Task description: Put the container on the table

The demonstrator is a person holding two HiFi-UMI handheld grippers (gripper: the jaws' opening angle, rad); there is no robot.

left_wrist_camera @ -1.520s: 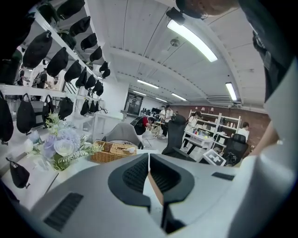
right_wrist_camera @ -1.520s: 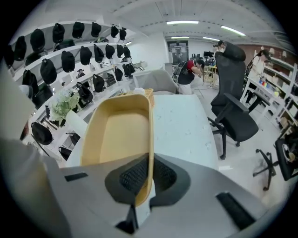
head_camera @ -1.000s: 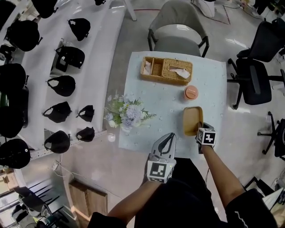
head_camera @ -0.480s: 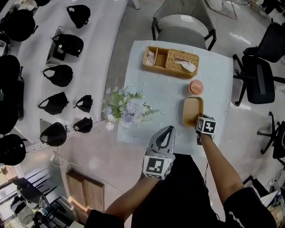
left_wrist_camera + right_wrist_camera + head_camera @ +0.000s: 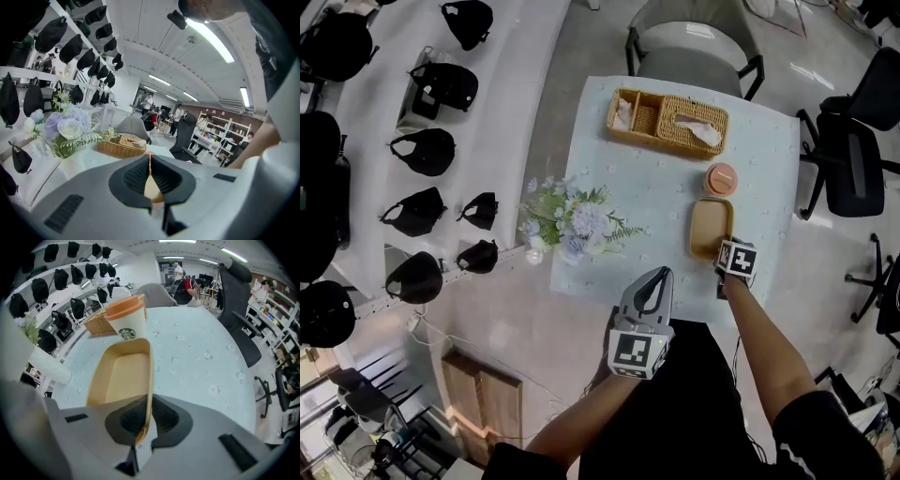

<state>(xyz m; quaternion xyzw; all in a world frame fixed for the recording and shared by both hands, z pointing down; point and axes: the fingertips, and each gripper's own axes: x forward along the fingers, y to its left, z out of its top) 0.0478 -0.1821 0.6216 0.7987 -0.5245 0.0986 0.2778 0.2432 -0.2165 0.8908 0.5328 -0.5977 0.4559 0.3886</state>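
Observation:
The container (image 5: pixel 711 228) is a shallow tan tray that lies near the right front edge of the pale blue table (image 5: pixel 656 206), seemingly resting on it. My right gripper (image 5: pixel 724 247) points steeply down at its near end. In the right gripper view the pads grip the container's (image 5: pixel 122 378) near rim, and the right gripper's (image 5: pixel 146 420) jaws are opening. My left gripper (image 5: pixel 654 276) hovers just off the table's front edge, shut and empty. In its own view the left gripper (image 5: pixel 150 173) shows its pads pressed together.
An orange-lidded paper cup (image 5: pixel 721 178) stands just beyond the container. A wicker basket (image 5: pixel 667 120) sits at the far edge and a flower bouquet (image 5: pixel 572 222) at the left edge. A grey chair (image 5: pixel 694 56) stands behind the table, and black office chairs (image 5: pixel 853 159) to the right.
My right gripper has sunk a little with the container, down onto the table. The left gripper stays near the table's front edge.

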